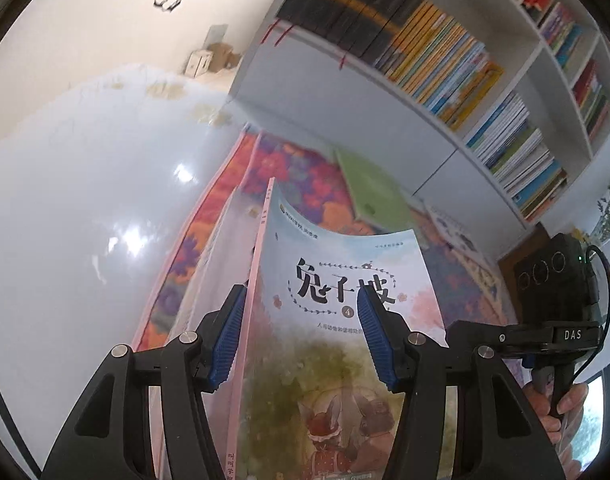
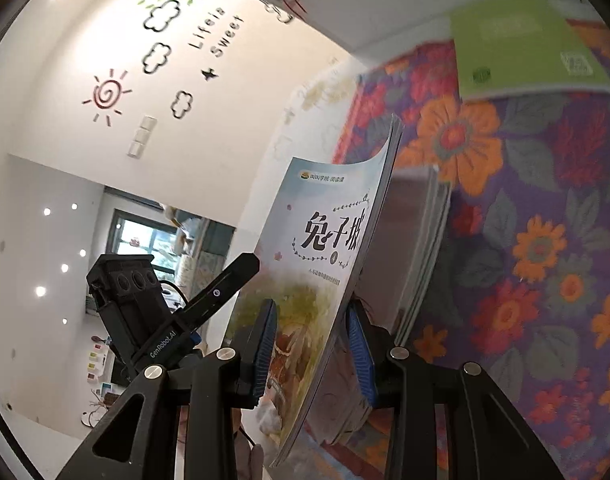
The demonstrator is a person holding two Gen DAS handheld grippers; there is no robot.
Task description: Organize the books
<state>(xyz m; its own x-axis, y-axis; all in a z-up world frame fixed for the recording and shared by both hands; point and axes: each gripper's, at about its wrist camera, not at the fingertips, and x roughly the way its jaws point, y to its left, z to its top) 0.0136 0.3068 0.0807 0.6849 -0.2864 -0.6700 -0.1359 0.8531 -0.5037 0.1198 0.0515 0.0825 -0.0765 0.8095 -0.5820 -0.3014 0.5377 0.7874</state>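
I hold rabbit storybook (image 1: 337, 320) upright between both grippers: left gripper (image 1: 305, 332) clamps spine, right gripper (image 2: 313, 352) clamps page edge, steadying it for bookshelf (image 1: 445, 92).

A floral rug (image 2: 545, 240) fills the right side of my right view. The white wall (image 2: 225, 128) at upper left carries a red sun decal (image 2: 107, 94) and black cloud outlines (image 2: 161, 14). Cardboard boxes (image 1: 211, 58) sit at the upper centre of my left view, on the glossy white floor (image 1: 85, 200).
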